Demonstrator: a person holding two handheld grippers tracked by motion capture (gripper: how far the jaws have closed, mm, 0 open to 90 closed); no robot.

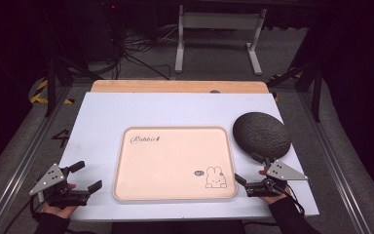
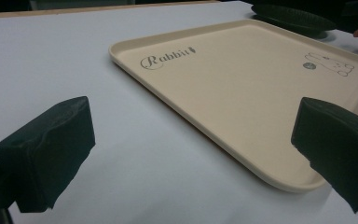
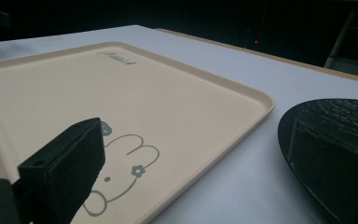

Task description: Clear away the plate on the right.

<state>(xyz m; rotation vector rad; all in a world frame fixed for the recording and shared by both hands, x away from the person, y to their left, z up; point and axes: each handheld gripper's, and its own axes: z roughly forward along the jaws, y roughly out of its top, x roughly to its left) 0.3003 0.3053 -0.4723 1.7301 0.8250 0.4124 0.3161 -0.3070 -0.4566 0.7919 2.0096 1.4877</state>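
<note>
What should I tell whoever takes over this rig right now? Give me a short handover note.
Left gripper: jaws open, holding nothing, resting at the table's near left, beside the tray's left edge.
Right gripper: jaws open, holding nothing, at the tray's near right corner, just in front of the black plate.
Beige rabbit tray: flat at the middle of the white table, nothing on it.
Black plate: on the table to the tray's right, off the tray.
Done: nothing visibly handled.
Left: probably pick up the plate with the right gripper, likely to put it on the tray.
</note>
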